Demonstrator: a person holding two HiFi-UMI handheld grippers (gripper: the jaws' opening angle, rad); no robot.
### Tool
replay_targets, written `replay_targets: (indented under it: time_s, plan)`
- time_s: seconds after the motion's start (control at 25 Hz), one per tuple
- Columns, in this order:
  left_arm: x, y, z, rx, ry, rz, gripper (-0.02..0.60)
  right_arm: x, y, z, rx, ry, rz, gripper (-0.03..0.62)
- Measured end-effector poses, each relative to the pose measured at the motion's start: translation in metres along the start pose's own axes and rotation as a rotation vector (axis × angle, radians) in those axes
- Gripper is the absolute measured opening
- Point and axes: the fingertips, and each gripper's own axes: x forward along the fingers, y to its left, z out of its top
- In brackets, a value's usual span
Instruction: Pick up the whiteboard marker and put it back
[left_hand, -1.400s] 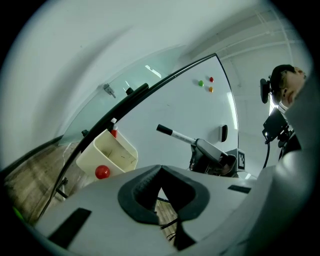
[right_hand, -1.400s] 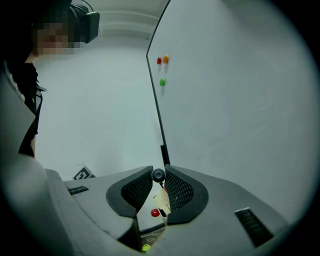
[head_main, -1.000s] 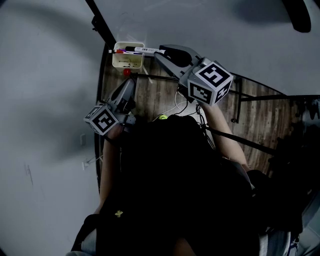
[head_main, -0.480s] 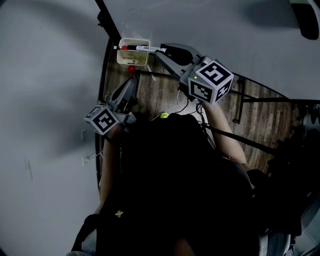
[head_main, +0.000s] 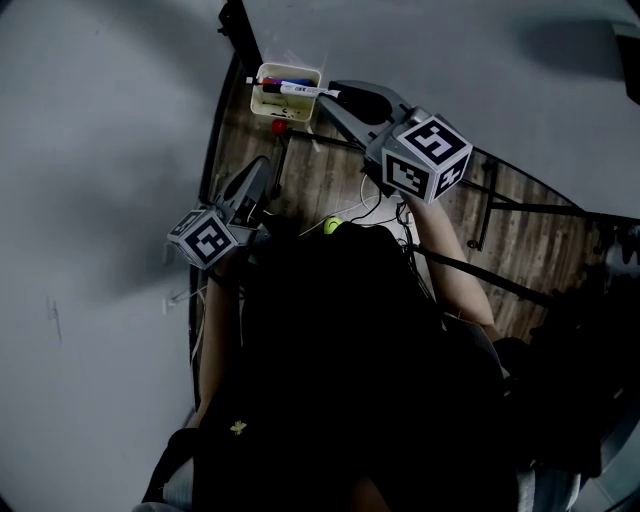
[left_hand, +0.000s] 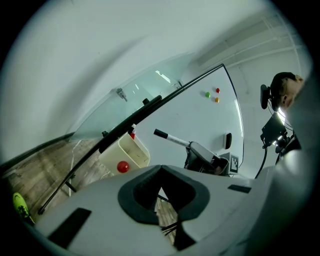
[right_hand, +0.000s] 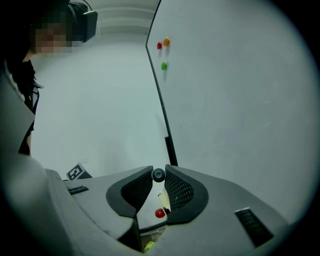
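Black-capped and white-barrelled, the whiteboard marker (head_main: 300, 90) is clamped by its rear end between the pads of the right gripper (head_main: 338, 97). Its long axis is held about level and runs on from the jaws, capped end first, over the cream holder box (head_main: 290, 106) at the edge of the whiteboard (right_hand: 240, 110). The marker is judged to lie just above the box's open top, not yet inside it. The left gripper (head_main: 262, 172) is closed on nothing, farther from the box.
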Motion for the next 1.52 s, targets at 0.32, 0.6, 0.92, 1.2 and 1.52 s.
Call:
replay_targets:
  time_s: [0.32,0.6,0.92,1.2,1.52]
  plan:
    - [-0.018,0.011,-0.001,-0.017,-0.009,0.031,0.032,0.015,-0.001,-0.012,0.007,0.032,0.005,0.08]
    - [-0.034,0.023,-0.002,-0.032,-0.015,0.065,0.032,0.027,-0.004,-0.029,0.008,0.077,0.0,0.08]
    - [-0.048,0.035,0.0,-0.069,-0.037,0.105,0.032,0.041,-0.008,-0.051,-0.006,0.139,-0.007,0.08]
    - [-0.055,0.046,-0.003,-0.095,-0.036,0.134,0.032,0.051,-0.016,-0.067,-0.014,0.184,-0.018,0.08]
    - [-0.062,0.053,-0.004,-0.109,-0.031,0.16,0.032,0.061,-0.016,-0.083,-0.042,0.227,-0.011,0.08]
